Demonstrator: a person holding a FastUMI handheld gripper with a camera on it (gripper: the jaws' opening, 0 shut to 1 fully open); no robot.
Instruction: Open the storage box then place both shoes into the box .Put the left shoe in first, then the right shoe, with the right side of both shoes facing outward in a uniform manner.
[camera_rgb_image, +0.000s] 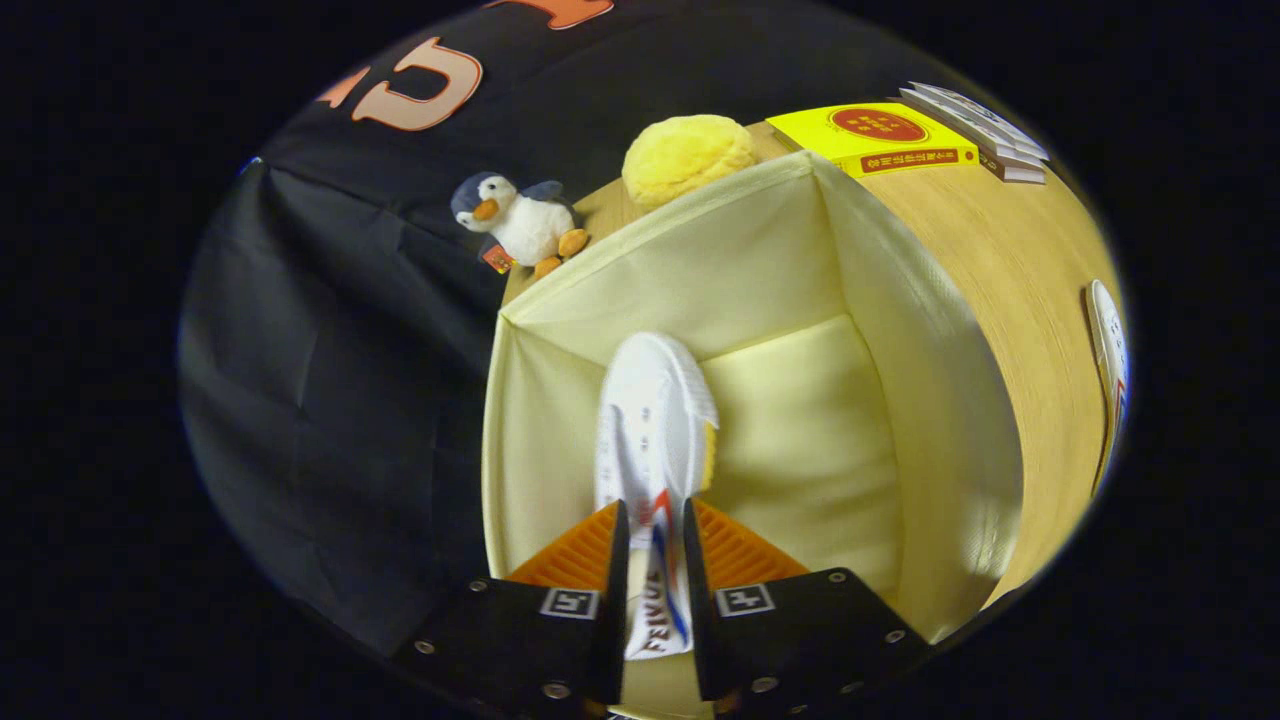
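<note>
The gripper (655, 560) is clamped on a white shoe (652, 425) — both fingers press its sides, toe pointing ahead of them. The shoe hangs inside the open cream storage box (900, 330), near its left wall. A second shoe (1108, 370) lies on the wooden table (1010, 260) — well apart, right of the box.

Between your tool's (655, 560) fingers, the white shoe (652, 430) bears dark lettering, too warped to read. Far beyond, the yellow book's (872, 138) print is illegible.
</note>
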